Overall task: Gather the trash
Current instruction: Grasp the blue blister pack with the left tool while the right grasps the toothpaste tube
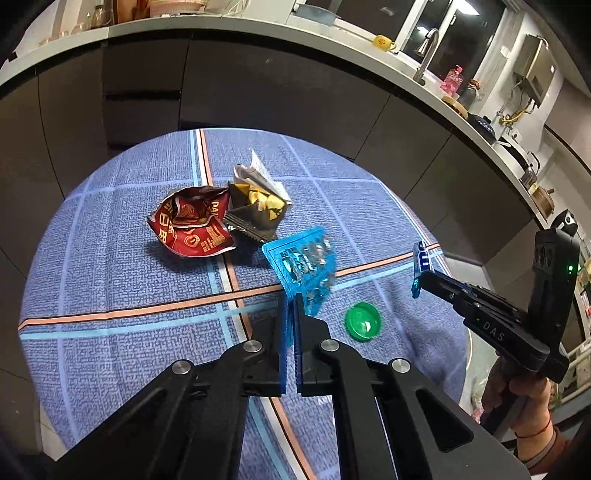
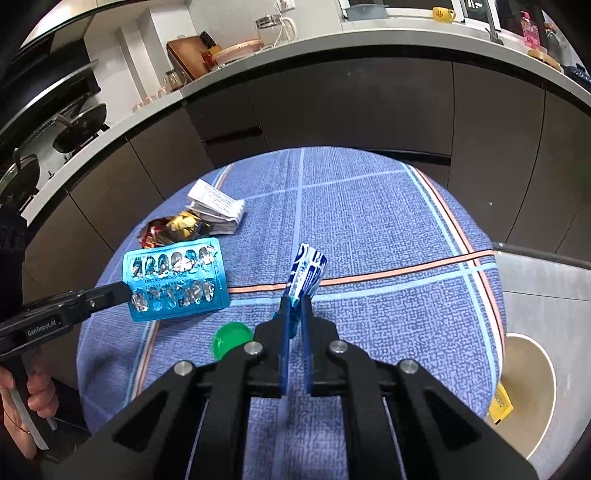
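Observation:
My left gripper (image 1: 291, 301) is shut on the edge of a blue pill blister pack (image 1: 304, 266), lifted above the table; the right wrist view shows the same pack (image 2: 175, 282) at that gripper's tip (image 2: 125, 291). My right gripper (image 2: 295, 304) is shut on a blue-and-white candy wrapper (image 2: 306, 275), also held off the cloth, and seen in the left wrist view as the wrapper (image 1: 421, 264). A green bottle cap (image 1: 362, 320) lies on the blue checked tablecloth (image 1: 110, 258). A crumpled red snack bag (image 1: 190, 227), a yellow-black wrapper (image 1: 258, 203) and folded paper (image 1: 258, 171) lie farther back.
Dark kitchen cabinets under a pale countertop (image 1: 258, 26) curve behind the table. A yellow cup (image 1: 384, 41) and a tap (image 1: 428, 48) stand on the counter. To the right, below the table edge, a round bin opening (image 2: 524, 384) with a yellow packet (image 2: 500, 404) shows.

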`<state>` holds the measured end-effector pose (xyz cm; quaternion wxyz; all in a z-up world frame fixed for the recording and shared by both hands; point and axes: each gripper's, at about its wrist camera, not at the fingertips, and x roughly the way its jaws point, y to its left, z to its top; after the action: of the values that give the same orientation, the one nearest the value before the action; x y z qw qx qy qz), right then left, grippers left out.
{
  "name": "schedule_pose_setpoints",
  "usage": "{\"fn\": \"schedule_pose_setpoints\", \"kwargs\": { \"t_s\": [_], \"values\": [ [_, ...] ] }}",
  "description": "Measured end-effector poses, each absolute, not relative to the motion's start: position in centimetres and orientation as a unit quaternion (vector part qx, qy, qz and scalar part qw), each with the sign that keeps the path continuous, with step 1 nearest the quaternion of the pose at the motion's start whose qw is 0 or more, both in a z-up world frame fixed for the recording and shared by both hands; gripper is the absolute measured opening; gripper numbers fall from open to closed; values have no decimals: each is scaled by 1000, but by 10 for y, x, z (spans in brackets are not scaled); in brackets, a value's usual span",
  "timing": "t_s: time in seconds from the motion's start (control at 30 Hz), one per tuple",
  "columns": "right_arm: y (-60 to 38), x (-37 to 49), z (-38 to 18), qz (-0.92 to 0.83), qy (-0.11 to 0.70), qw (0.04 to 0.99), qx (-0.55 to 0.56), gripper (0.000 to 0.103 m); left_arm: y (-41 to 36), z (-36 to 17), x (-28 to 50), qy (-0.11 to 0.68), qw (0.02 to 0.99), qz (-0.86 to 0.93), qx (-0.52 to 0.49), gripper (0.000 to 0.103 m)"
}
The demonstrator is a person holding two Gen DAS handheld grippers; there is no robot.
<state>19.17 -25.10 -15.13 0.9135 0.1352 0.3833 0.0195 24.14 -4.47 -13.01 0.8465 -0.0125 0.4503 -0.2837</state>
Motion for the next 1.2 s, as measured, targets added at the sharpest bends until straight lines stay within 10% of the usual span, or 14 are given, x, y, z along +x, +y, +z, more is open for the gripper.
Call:
{"fn": "schedule_pose_setpoints", "kwargs": {
  "t_s": [0.77,0.97,1.1,1.2],
  "values": [
    [-258,150,-127,23,360,921,147,7,-56,-141,209,446,850,-274,63,6],
    [-261,151,-131,21,363,919,150,7,-58,-156,224,463,845,-262,53,17],
    [-263,152,-134,21,365,918,154,7,-49,-152,221,453,856,-247,43,58],
    [-264,152,-136,23,366,917,158,7,-37,-148,223,447,864,-228,33,69]
  ]
}}
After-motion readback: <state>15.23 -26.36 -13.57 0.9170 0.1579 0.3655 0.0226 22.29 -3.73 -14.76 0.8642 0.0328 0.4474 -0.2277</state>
